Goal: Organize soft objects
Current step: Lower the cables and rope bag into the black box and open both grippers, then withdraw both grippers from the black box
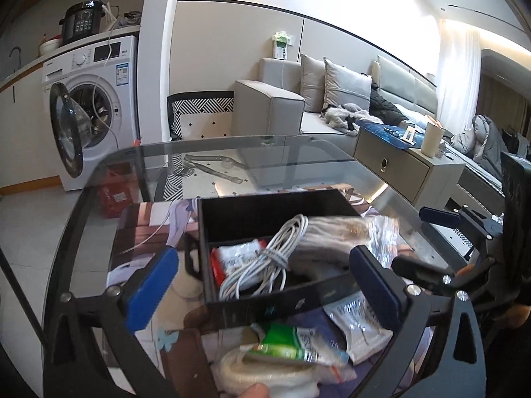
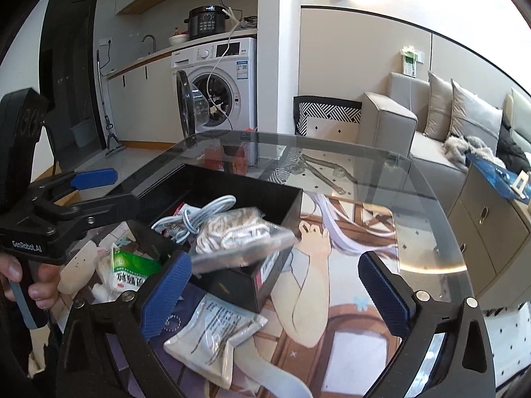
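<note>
A black divided box (image 1: pixel 265 199) sits on a printed mat on the glass table. In it lie a coiled white cable (image 1: pixel 265 258), a red-and-white packet (image 1: pixel 232 255) and a clear bag of beige rope (image 1: pixel 335 232) that hangs over its right wall. In front of the box lie a green packet (image 1: pixel 288 345), a silvery pouch (image 1: pixel 358 328) and a white soft roll (image 1: pixel 259 374). My left gripper (image 1: pixel 264 285) hovers open above the box's near wall. My right gripper (image 2: pixel 275 295) stands open beside the box (image 2: pixel 232 182), over the pouch (image 2: pixel 212 328) and the mat, holding nothing.
The round glass table (image 2: pixel 415 199) has a dark rim. Beyond it stand a washing machine (image 1: pixel 96 99) with its door open, a patterned chair (image 1: pixel 199 106), a grey sofa (image 1: pixel 282 106) and a low cabinet (image 1: pixel 408 172). A pale plush (image 2: pixel 76 272) lies by the green packet (image 2: pixel 129 268).
</note>
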The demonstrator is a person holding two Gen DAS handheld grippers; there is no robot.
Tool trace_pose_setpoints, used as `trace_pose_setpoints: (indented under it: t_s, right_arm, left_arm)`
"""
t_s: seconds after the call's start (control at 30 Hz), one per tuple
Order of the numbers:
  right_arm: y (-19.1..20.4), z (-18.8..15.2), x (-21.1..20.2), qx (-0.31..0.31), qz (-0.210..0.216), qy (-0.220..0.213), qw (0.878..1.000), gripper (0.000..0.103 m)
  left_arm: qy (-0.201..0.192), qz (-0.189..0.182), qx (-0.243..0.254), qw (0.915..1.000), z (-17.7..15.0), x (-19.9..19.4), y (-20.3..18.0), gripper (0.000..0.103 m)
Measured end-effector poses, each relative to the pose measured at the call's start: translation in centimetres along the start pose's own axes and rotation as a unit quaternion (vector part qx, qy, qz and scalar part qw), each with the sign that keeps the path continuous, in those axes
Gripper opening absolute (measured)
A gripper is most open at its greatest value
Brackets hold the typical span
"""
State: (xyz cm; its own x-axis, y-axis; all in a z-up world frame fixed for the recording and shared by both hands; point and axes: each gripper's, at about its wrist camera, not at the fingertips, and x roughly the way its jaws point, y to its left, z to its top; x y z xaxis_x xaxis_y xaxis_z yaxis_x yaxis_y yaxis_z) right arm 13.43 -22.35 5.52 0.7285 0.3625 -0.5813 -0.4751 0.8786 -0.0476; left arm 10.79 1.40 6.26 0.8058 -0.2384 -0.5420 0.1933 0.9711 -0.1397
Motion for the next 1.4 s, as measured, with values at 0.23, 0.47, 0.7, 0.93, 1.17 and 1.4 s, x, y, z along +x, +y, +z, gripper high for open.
trace_pose_setpoints:
  t_s: [0.23, 0.47, 0.7, 0.93, 1.17, 1.4]
  right_arm:
    - [0.5, -1.3, -0.4, -0.005, 0.001, 0.014, 1.0, 0.102]
    - [0.9, -2.1, -0.8, -0.008, 0.001, 0.02, 1.0, 0.102]
    - [1.1, -2.8, -0.6, -0.01, 0.003, 0.031, 0.999, 0.102]
    - [1.1, -3.1, -0.1, -0.01, 0.004, 0.039, 0.999, 0.102]
    - [1.0, -3.2, 0.3, -0.007, 0.005, 0.047, 0.999, 0.102]
    - [0.8, -3.3, 0.6, -0.005, 0.006, 0.052, 0.999, 0.102]
  left_arm:
    - [0.006, 0.023, -0.003, 0.9997, -1.5, -1.0, 0.4, 0.103]
    - [0.0, 0.037, -0.018, 0.9992, -2.6, -2.3, 1.6, 0.103]
    - [-0.005, 0.06, -0.034, 0.9976, -3.8, -3.1, 1.8, 0.103]
    - [0.014, 0.089, -0.023, 0.9957, -4.4, -2.2, 0.8, 0.103]
    - [0.015, 0.093, -0.017, 0.9954, -4.6, -2.2, 0.5, 0.103]
    - [0.021, 0.089, -0.018, 0.9957, -4.8, -2.0, 0.5, 0.103]
